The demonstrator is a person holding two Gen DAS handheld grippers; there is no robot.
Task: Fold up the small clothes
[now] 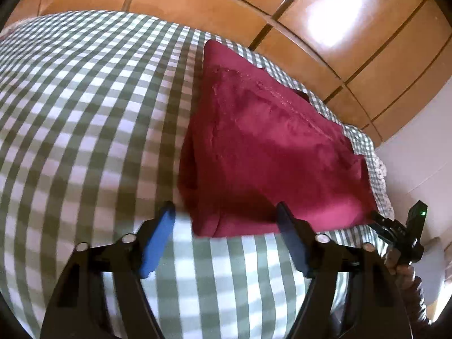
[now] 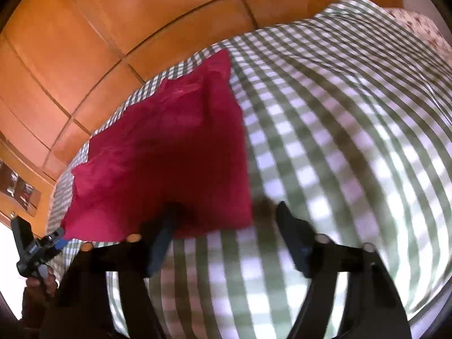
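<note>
Dark red soft-fabric folded garment lies flat on green-and-white checked bedcover, near bed edge. Left gripper part-open, straddling near left corner; right gripper part-open at near right corner. Neither pinching; likely positioned for next fold.

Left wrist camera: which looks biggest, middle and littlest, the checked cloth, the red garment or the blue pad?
1. checked cloth, which fills most of the view.
2. red garment, lying folded on it.
3. blue pad on the left tongs; it sits close to the camera, so it looks bigger than it really is.
</note>
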